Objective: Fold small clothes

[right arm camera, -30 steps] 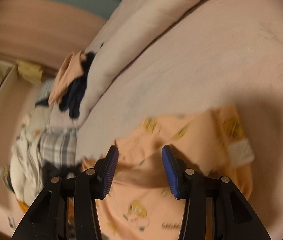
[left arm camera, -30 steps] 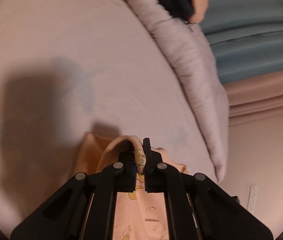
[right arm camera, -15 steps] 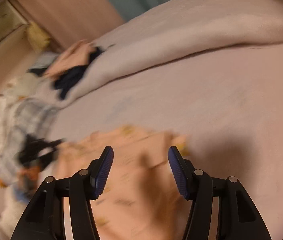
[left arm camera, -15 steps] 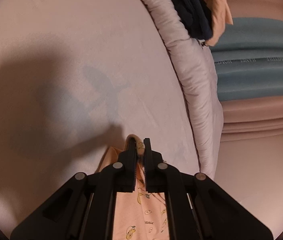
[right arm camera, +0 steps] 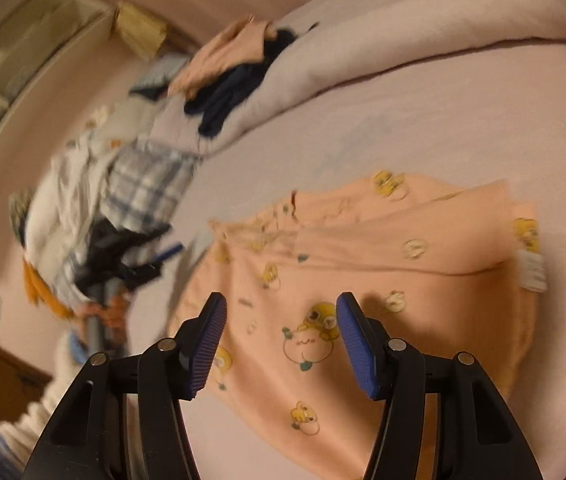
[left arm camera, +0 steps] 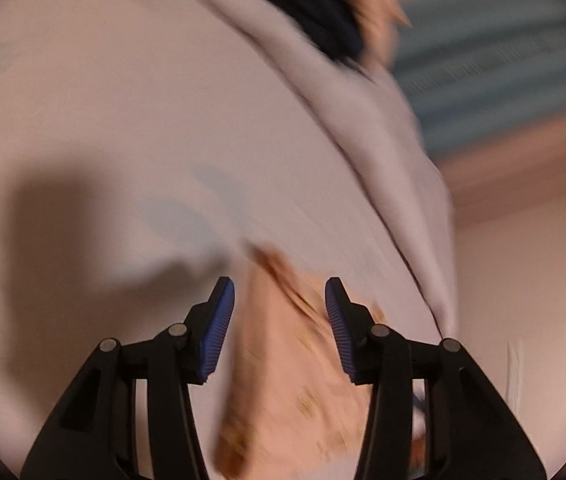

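A small peach garment with yellow cartoon prints (right arm camera: 367, 264) lies on the pale pink bed sheet (right arm camera: 403, 112), folded over on itself with a white label at its right edge. My right gripper (right arm camera: 281, 316) is open and empty just above its near part. In the blurred left wrist view, my left gripper (left arm camera: 279, 300) is open and empty, with the same peach garment (left arm camera: 295, 380) lying below and between its fingers.
A rolled pale duvet (right arm camera: 363, 44) borders the sheet, with a dark blue garment (right arm camera: 231, 96) and a peach one on it. A heap of unfolded clothes (right arm camera: 123, 208), including a plaid piece, lies to the left. A shelf unit (right arm camera: 15, 64) stands beyond.
My left gripper was shut on a fold of the peach garment; it has opened and let it drop onto the sheet. My right gripper stayed open and swung back over the garment.
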`<state>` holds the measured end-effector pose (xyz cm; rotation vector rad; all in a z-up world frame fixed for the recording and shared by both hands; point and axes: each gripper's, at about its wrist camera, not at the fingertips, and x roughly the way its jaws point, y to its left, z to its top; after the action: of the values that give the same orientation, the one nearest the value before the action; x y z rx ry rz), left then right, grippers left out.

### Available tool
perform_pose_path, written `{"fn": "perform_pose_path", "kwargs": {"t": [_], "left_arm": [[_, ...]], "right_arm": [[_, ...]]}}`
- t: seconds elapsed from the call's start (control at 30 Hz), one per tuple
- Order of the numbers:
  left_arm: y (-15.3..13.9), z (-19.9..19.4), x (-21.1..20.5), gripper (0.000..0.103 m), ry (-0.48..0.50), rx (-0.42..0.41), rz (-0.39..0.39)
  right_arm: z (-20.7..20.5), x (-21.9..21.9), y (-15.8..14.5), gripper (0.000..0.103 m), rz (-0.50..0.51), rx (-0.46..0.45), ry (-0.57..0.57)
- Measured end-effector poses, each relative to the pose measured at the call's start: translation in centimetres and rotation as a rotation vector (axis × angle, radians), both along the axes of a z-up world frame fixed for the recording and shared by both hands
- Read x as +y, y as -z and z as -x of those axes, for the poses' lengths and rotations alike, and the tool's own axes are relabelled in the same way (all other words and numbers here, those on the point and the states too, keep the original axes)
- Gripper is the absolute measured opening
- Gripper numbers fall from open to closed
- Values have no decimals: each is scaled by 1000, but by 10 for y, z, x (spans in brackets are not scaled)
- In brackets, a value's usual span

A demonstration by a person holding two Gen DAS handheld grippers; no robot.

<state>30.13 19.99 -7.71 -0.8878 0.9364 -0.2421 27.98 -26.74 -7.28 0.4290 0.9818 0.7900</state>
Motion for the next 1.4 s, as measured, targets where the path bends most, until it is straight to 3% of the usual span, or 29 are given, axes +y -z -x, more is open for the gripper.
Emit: {"fn": "perform_pose_path", "kwargs": {"t": [0.17,0.3,0.43,0.5,0.63,0.8,0.93,1.03,1.17,1.23,1.3,1.33,1.4], "left_arm": [[13,-13,-73,46,242,21,12],[31,-39,-114,46,322,72,-15],[37,-71,-126,46,292,69,3],[36,-89,-115,46,191,54,10],[36,-95,-77,46,-17,35,132],[23,-68,-64,46,58,32,-46],[20,-35,-63,49,139,-2,-42],[26,-21,-67,49,171,2,-41],[34,-16,-69,49,183,0,-54],[34,-15,-72,49,185,0,-62],[35,-15,-74,49,186,2,-73],[35,-16,-74,49,187,4,-77],[36,-17,-75,49,192,4,-87]], "right_arm": [[-10,9,8,59,-4,24,5],[-21,11,8,59,-11,24,9],[-45,10,8,59,-11,21,49],[-64,9,5,59,18,-8,122],[-87,-17,-7,59,-19,-15,305],[-49,-30,-21,59,-27,-64,220],[-12,-11,-12,59,-29,-43,14],[-16,1,2,59,30,-19,-5],[-39,10,16,59,-41,49,-27],[-53,15,24,59,18,81,0],[-66,13,21,58,101,42,58],[-78,8,15,58,192,20,142],[-87,-6,1,58,219,-31,242]]}}
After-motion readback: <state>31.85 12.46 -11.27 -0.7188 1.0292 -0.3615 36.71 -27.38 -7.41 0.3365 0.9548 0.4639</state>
